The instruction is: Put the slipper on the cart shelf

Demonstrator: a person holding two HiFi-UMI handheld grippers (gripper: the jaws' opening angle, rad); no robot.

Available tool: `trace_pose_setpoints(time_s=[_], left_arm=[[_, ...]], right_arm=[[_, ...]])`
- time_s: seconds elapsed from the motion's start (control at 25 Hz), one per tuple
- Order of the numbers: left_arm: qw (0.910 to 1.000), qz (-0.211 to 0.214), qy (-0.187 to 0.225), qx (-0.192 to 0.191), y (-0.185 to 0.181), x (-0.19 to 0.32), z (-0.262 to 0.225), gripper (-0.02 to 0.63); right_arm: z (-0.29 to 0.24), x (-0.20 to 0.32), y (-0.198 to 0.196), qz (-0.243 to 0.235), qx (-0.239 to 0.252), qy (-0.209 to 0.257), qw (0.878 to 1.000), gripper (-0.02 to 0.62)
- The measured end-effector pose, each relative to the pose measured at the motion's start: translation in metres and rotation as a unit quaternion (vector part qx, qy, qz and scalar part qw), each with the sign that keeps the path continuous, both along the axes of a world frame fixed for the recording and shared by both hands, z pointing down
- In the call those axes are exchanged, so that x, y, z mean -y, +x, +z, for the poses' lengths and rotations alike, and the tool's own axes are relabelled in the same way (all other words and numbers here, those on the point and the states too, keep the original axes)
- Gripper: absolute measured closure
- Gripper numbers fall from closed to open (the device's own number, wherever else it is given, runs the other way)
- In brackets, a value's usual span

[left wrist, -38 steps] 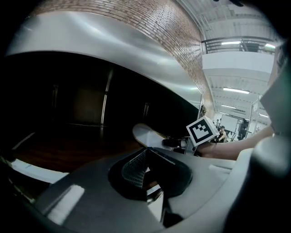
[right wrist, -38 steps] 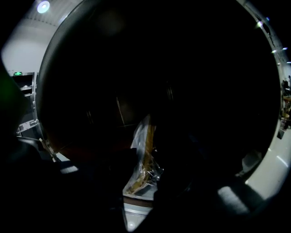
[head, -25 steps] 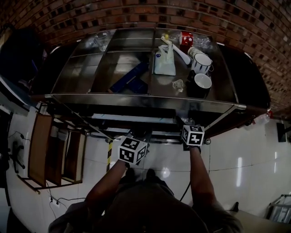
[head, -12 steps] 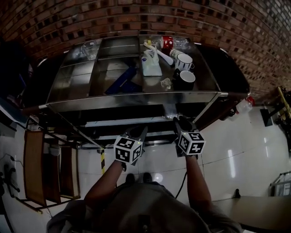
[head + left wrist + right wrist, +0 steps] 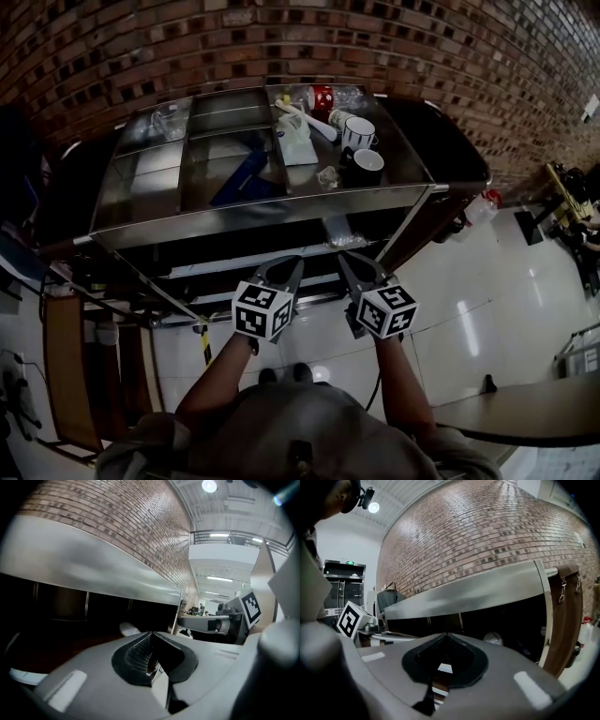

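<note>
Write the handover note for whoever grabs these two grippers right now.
Left gripper: jaws together, empty, held in front of the cart.
Right gripper: jaws together, empty, beside the left one.
Slipper: probably the pale object lying inside the cart below its top, but it is too dim to be sure. A blue object lies on the cart top.
Done: if the pale object is the slipper, it is shelved and released.
Left: confirm that it is.

Cart [image 5: 141, 192] top: two mugs, a striped mug [image 5: 359, 133] and a dark mug [image 5: 366, 165]; one red can [image 5: 322, 97]; one white pouch [image 5: 296, 142]; one blue flat item [image 5: 239, 178]; one glass [image 5: 167, 122]. Lower shelf: one white slipper [image 5: 129, 629].
</note>
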State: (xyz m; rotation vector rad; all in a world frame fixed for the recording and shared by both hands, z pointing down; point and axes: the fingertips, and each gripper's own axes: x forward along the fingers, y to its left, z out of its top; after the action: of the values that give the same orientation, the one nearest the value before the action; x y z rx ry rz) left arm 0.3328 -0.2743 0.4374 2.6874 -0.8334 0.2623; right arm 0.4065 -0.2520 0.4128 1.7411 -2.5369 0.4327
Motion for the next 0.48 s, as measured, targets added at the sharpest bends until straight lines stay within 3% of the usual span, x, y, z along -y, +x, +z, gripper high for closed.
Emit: trace_pose_setpoints(time_s=[0.48], left_arm=[[0.9998, 0.01, 0.013, -0.009, -0.001, 0.001, -0.017, 0.598]], right_arm=[[-0.029, -0.003, 0.001, -0.001, 0.012, 0.028, 1.0, 0.595]])
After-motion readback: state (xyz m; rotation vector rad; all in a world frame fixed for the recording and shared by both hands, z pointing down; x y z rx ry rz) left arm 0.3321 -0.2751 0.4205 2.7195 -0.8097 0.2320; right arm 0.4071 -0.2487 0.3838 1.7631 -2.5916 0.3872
